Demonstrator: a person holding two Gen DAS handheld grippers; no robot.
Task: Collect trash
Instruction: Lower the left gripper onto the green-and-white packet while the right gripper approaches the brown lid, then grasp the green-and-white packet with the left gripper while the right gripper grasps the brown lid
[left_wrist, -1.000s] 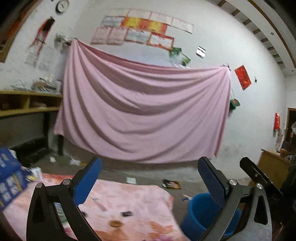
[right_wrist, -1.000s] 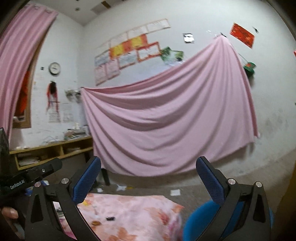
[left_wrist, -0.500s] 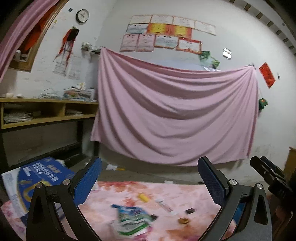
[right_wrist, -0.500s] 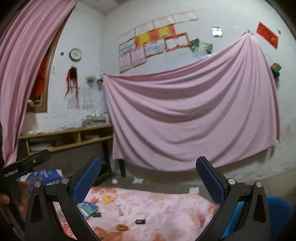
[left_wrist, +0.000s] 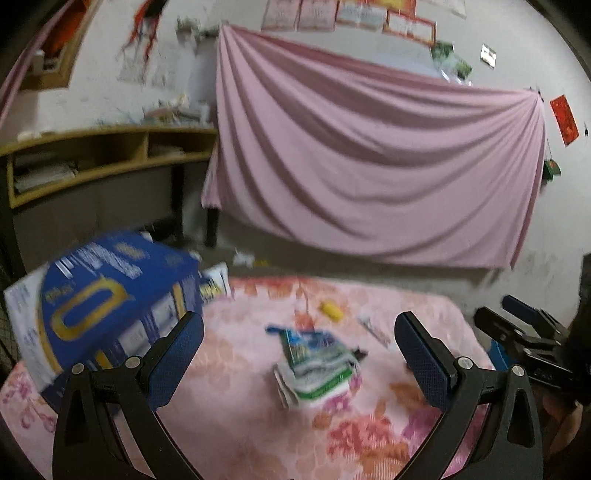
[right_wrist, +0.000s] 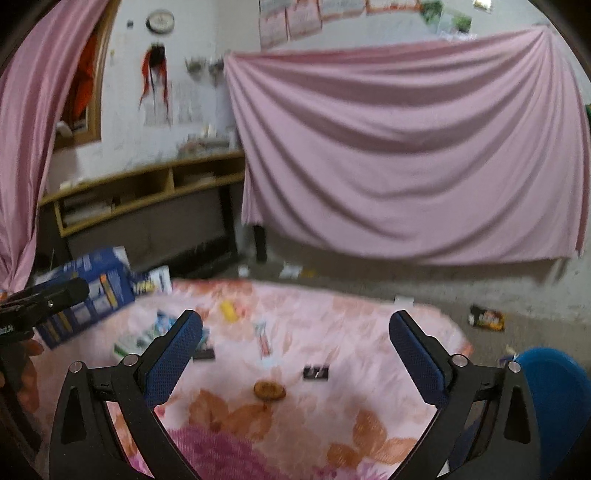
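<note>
Left gripper (left_wrist: 298, 354): fingers wide apart, holding nothing, hovering above the floral cloth (left_wrist: 236, 424).
Right gripper (right_wrist: 295, 349): fingers wide apart, empty, above the same cloth; its tip also shows at the right edge of the left view.
Trash: a crumpled green-and-white wrapper (left_wrist: 314, 365) lies between the left fingers in view; a yellow piece (left_wrist: 331, 311) and a thin tube (right_wrist: 262, 338) lie beyond; a brown disc (right_wrist: 269, 390) and a black packet (right_wrist: 316, 372) sit between the right fingers in view.
Around: a blue box (left_wrist: 107, 306) stands at the cloth's left edge; a blue bucket (right_wrist: 554, 398) sits on the right, off the cloth; a pink sheet (left_wrist: 369, 166) hangs on the wall.
Change: both views have tipped down since half a second ago, so the cloth and trash now fill more of each view.
</note>
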